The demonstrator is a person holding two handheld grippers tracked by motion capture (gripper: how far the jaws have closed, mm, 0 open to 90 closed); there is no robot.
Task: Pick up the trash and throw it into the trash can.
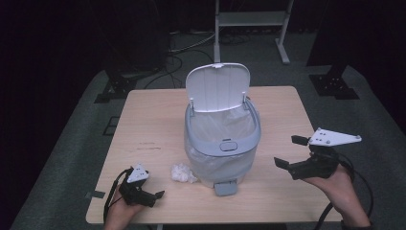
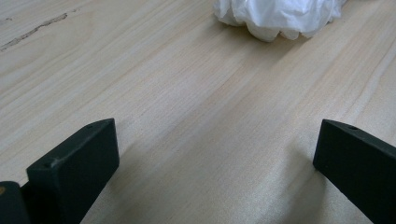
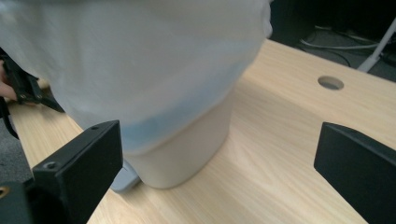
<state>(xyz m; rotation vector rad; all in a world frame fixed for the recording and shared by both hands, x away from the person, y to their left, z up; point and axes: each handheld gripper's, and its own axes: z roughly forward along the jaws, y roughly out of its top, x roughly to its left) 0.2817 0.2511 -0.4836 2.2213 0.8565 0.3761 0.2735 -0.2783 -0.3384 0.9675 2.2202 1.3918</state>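
Note:
A white pedal bin (image 1: 221, 143) stands in the middle of the wooden table (image 1: 153, 124), its lid (image 1: 218, 86) up and a clear bag lining it. A crumpled white tissue (image 1: 182, 172) lies against the bin's left foot. My left gripper (image 1: 154, 192) rests on the table near the front left, open, pointing at the tissue (image 2: 280, 16) a short way ahead; nothing is between its jaws. My right gripper (image 1: 289, 151) is held to the right of the bin, open and empty, facing the bin's side (image 3: 140, 70).
The bin's grey pedal (image 1: 225, 188) sticks out toward the front edge. A cable hole (image 3: 330, 82) sits in the tabletop beyond the bin. Behind the table are a white stand (image 1: 249, 28), cables and dark floor.

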